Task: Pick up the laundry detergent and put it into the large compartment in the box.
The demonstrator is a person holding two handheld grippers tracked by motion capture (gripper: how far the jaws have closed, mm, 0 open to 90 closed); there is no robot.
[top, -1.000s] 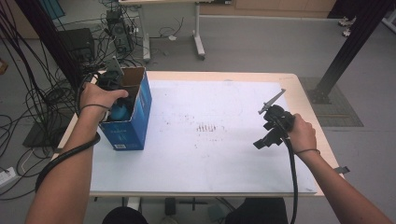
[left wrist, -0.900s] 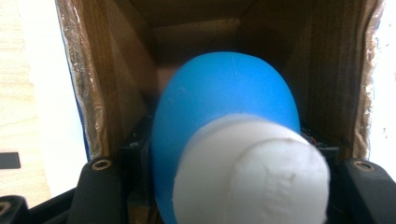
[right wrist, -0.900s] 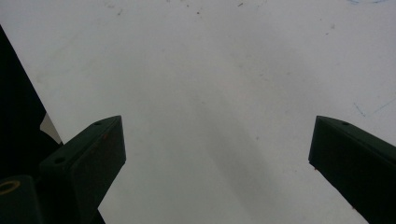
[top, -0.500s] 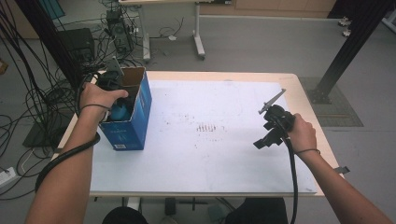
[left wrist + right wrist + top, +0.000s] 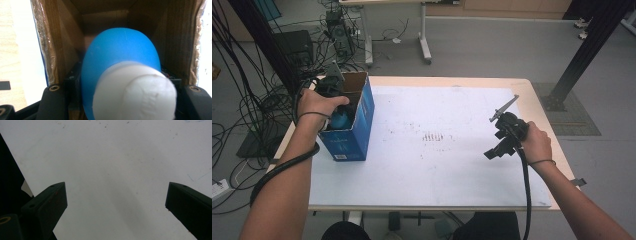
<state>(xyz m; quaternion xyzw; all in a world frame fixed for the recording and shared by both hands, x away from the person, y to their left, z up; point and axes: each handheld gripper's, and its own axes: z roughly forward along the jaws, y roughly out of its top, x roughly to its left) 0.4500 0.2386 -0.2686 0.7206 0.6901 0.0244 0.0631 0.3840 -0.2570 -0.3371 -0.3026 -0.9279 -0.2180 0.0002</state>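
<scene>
An open blue cardboard box (image 5: 362, 125) stands at the table's left edge. My left gripper (image 5: 122, 91) reaches down into it and is shut on a blue rounded thing (image 5: 120, 50) with a white end (image 5: 140, 97) that points at the camera; the box's brown inner walls (image 5: 62, 37) close in around it. From above, a bit of the blue thing (image 5: 341, 120) shows under the left hand. My right gripper (image 5: 493, 152) hangs low over the white sheet (image 5: 437, 165) at the right side, jaws wide open with nothing between them (image 5: 116, 195).
The white sheet covers most of the wooden table (image 5: 539, 110). Cables (image 5: 257, 105) lie on the floor to the left. A black post (image 5: 582, 55) stands at the far right, and another table's legs (image 5: 424, 45) stand beyond.
</scene>
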